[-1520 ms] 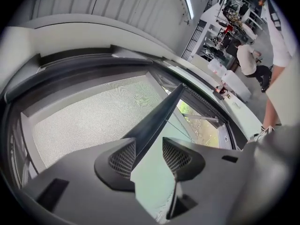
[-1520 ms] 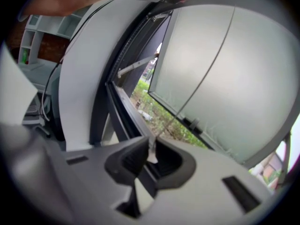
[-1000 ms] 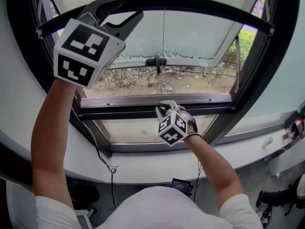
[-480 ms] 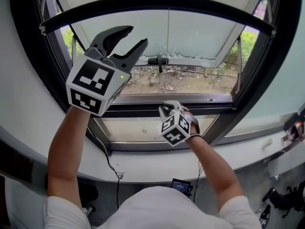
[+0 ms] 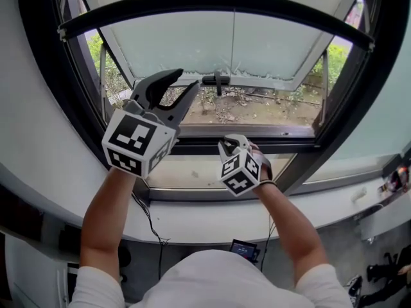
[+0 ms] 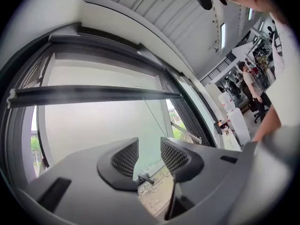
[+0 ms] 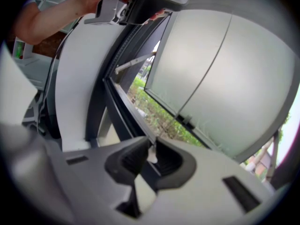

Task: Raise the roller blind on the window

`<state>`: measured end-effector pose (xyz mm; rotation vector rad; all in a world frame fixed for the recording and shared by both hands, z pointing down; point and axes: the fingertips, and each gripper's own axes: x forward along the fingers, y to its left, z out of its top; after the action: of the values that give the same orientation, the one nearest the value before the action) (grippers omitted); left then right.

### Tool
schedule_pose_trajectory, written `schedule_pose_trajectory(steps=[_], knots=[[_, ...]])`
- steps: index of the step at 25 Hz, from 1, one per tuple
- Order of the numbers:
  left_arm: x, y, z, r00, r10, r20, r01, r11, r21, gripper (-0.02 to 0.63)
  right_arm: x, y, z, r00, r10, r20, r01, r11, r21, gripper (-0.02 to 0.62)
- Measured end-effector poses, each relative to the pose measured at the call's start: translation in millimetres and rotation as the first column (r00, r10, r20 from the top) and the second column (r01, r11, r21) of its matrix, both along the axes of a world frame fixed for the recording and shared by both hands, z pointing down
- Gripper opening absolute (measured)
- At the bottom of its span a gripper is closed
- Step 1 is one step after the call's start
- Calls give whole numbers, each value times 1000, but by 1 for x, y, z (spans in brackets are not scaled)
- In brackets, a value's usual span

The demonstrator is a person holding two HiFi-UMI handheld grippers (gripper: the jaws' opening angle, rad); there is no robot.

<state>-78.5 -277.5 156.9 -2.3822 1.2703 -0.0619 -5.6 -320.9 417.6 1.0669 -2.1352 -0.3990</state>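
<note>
The roller blind is pale fabric with a black bottom bar high across the window; the left gripper view shows that bar too. A thin pull cord hangs from the bar. My right gripper is low at the window's middle rail, shut on the cord's small white end piece. My left gripper is raised left of it, well below the bar. Its jaws are apart and closing, and nothing is between its pads.
The dark window frame surrounds an outward-tilted sash with a black handle. A white sill curves below, with a cable hanging over it. A small screen device lies lower down. People stand far off.
My left gripper has come down from the blind's bottom bar, right and lower, close to the right gripper. The right gripper has barely moved and keeps its hold.
</note>
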Motion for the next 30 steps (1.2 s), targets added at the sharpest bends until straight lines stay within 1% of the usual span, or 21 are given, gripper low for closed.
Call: schedule_pose_trajectory(steps=[4, 8, 14, 22, 26, 30], knots=[[-4, 4, 21, 997, 3, -73, -6, 999, -43, 158, 1, 2, 0, 1000, 4, -1, -4, 1000, 2, 58], [-6, 8, 50, 994, -10, -107, 1, 997, -82, 150, 2, 4, 0, 1000, 8, 3, -8, 1000, 9, 58], [-8, 20, 93, 982, -8, -190, -24, 986, -163, 149, 2, 7, 0, 1000, 11, 16, -11, 1000, 18, 58], [-14, 32, 142, 968, -22, -250, -43, 966, -253, 149, 1, 9, -2, 999, 22, 46, -23, 999, 31, 58], [-13, 42, 165, 967, -15, -253, -58, 958, -281, 149, 0, 10, -2, 997, 21, 71, -22, 1000, 16, 58], [-12, 54, 181, 964, -14, -264, -69, 950, -304, 149, 1, 10, -3, 997, 19, 77, -21, 999, 33, 58]])
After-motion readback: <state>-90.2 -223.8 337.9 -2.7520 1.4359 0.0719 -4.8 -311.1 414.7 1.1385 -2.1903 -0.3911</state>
